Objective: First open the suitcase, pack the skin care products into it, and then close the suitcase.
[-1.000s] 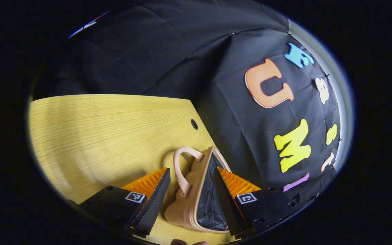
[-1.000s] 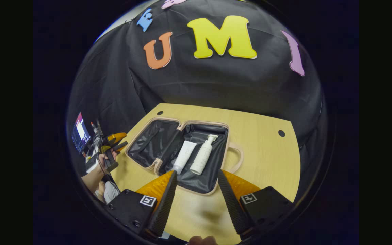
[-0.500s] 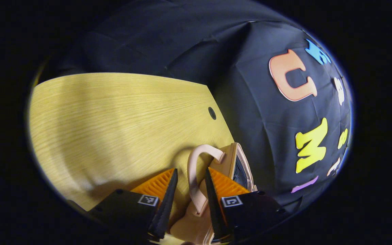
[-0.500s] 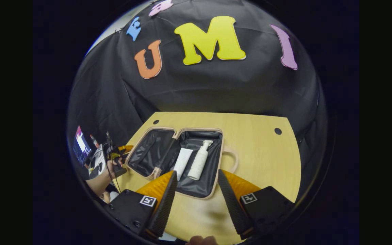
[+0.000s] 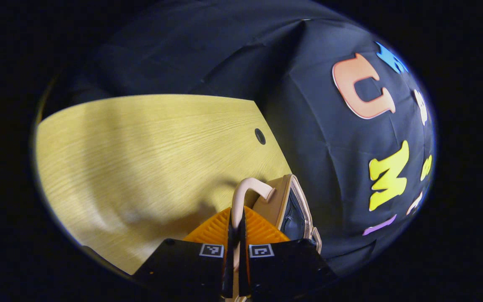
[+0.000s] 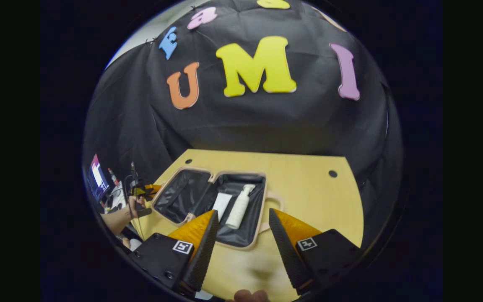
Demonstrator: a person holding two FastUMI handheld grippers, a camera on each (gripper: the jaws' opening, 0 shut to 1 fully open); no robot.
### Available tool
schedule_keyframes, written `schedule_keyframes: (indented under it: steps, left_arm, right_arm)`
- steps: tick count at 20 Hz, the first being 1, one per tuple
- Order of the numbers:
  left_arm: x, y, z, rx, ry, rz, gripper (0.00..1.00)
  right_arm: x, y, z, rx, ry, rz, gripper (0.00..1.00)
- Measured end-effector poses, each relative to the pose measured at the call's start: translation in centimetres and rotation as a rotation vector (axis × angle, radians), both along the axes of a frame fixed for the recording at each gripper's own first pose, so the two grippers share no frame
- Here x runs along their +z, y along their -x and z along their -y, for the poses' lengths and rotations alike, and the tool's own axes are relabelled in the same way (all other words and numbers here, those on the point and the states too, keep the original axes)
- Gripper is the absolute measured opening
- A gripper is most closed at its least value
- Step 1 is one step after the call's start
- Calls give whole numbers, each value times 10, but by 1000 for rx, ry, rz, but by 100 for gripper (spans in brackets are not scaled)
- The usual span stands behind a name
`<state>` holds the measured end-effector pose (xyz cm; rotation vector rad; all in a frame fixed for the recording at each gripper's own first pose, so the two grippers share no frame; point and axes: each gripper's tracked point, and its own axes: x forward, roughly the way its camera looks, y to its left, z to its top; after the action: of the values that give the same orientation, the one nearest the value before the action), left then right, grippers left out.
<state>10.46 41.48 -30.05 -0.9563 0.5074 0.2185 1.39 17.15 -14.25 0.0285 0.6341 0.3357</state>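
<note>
On the wooden table (image 6: 308, 188) the beige suitcase (image 6: 258, 209) lies open.

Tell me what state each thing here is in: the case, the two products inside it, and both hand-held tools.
suitcase: open, both halves spread on the table.
tube: lying flat in the suitcase's right half.
pump bottle: lying flat beside the tube, same half.
left tool: shut on the handle of the suitcase.
right tool: open, holding nothing, short of the suitcase.

Close left view; suitcase (image 6: 208, 201) shared
</note>
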Motion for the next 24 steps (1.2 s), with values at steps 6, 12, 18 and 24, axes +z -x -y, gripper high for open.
schedule_keyframes:
  steps: [6, 12, 18, 24]
  left_arm:
    - [136, -3, 38, -52, -281, 165, 7]
    - [234, 6, 156, -129, -587, 273, 7]
    - [254, 2, 290, -234, -822, 285, 7]
    - [216, -5, 400, -329, -1028, 272, 10]
  right_arm:
    - [46, 14, 17, -15, 11, 204, 67]
    - [53, 37, 58, -78, -50, 216, 72]
    - [47, 60, 120, -164, -12, 226, 72]
    - [48, 71, 195, -240, 81, 264, 72]
